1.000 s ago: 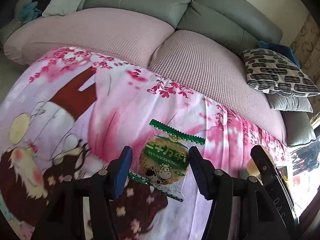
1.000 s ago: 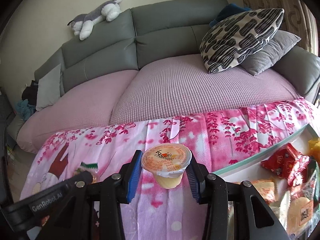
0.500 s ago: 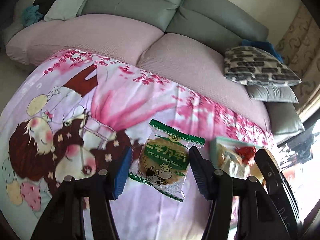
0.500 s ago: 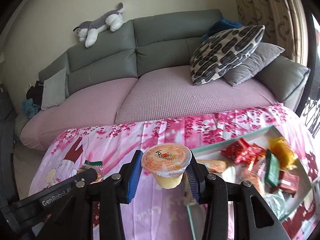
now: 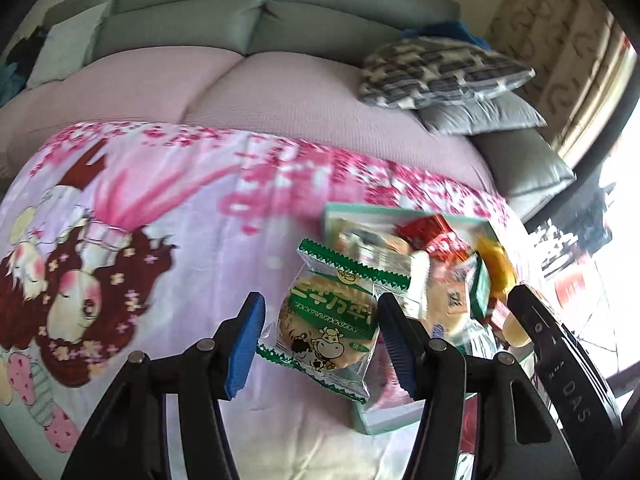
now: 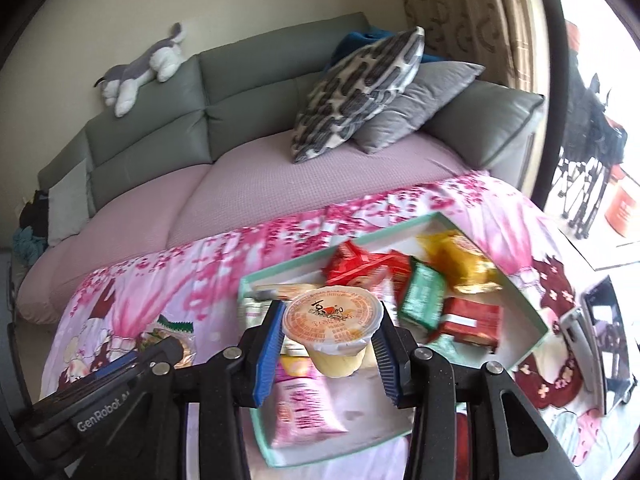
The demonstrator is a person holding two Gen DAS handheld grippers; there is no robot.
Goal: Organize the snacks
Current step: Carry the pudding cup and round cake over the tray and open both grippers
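My left gripper [image 5: 320,336] is shut on a clear packet with green trim and a cow print [image 5: 332,316], a round biscuit inside. It hangs over the pink cloth at the left edge of a mint-rimmed box [image 5: 376,424] full of wrapped snacks. My right gripper [image 6: 328,340] is shut on a jelly cup with an orange lid [image 6: 330,314], held upright above the same box [image 6: 538,322], near its front left part. Red, green, yellow and pink packets [image 6: 424,294] lie in the box.
A pink cartoon-print cloth [image 6: 168,292] covers the surface under the box. Behind it stands a sofa with pink seat covers [image 6: 280,176], a patterned pillow [image 6: 360,92] and a plush toy [image 6: 144,68]. A dark flat device [image 6: 600,320] lies right of the box.
Both grippers have travelled right across the cloth with their snacks still held. The box has come into view and now lies under the right gripper and beside the left one.
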